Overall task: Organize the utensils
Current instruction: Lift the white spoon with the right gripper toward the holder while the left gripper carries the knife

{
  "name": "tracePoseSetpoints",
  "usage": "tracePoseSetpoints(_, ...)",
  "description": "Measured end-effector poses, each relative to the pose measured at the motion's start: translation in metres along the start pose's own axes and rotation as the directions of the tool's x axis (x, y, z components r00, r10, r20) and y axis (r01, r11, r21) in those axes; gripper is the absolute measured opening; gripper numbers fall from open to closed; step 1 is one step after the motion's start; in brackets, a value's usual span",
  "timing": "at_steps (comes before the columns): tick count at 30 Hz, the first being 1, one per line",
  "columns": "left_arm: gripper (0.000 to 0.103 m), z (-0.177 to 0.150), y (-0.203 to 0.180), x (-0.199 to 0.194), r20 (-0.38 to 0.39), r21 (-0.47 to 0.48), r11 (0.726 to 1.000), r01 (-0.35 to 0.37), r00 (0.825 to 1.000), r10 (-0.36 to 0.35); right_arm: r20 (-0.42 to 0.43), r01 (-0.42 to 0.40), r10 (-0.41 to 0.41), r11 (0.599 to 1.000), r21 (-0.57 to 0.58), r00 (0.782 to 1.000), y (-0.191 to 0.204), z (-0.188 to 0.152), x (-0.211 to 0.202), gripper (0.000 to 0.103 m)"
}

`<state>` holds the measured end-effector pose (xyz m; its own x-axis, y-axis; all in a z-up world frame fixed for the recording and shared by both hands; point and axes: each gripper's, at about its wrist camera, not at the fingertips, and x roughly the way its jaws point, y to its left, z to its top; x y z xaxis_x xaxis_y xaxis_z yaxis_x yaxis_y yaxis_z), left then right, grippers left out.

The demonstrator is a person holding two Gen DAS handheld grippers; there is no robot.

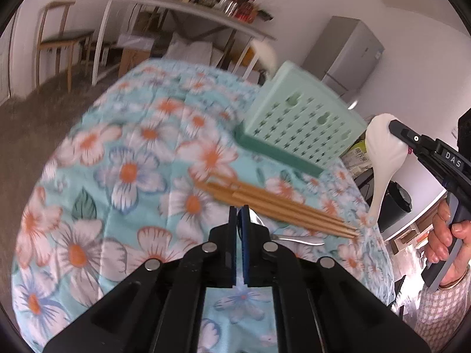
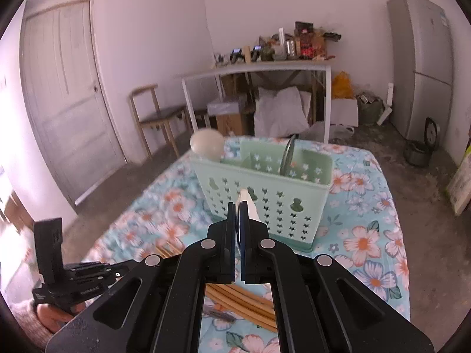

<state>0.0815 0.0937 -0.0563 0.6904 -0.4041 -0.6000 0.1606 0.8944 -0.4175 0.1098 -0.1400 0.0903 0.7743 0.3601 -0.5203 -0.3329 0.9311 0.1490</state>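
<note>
Floral cloth covers the table (image 1: 88,153) where a mint caddy (image 2: 265,194) stands, already holding a pale spoon (image 2: 206,144) and a metal utensil (image 2: 287,154); the right gripper (image 2: 239,206), fingers clamped on a white spoon (image 1: 382,150), hangs just before the caddy; wooden chopsticks (image 1: 279,206) and a metal spoon (image 1: 294,236) lie unsorted beneath the left gripper (image 1: 239,209), its fingers nearly together, apparently empty.

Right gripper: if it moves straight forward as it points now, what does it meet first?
Probably the front wall of the green utensil holder. The right gripper, shut on the white spoon, points straight at it; depth is unclear.
</note>
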Motion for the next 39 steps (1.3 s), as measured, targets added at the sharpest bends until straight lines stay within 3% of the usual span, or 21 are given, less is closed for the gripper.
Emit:
tracePoseSetpoints(8,0.002,0.019,-0.025,-0.026,0.077,0.076,0.997,0.015,0.997,-0.021,0.09,-0.1,0.09,0.989,0.108,0.992,-0.017,0.003,-0.028,0.001)
tracePoseSetpoints(24,0.003,0.054,-0.047,-0.083,0.231,0.131,0.991,-0.02,0.973,-0.011,0.21,-0.199,0.162,0.965,0.172,0.964,-0.031,0.002,-0.068,0.001)
tracePoseSetpoints(39,0.003,0.121,-0.081,-0.121,0.394,0.219,0.972,-0.084,0.919,-0.009,0.307,-0.271,0.209,0.946,0.178,0.929,-0.043,0.012,-0.088,0.001)
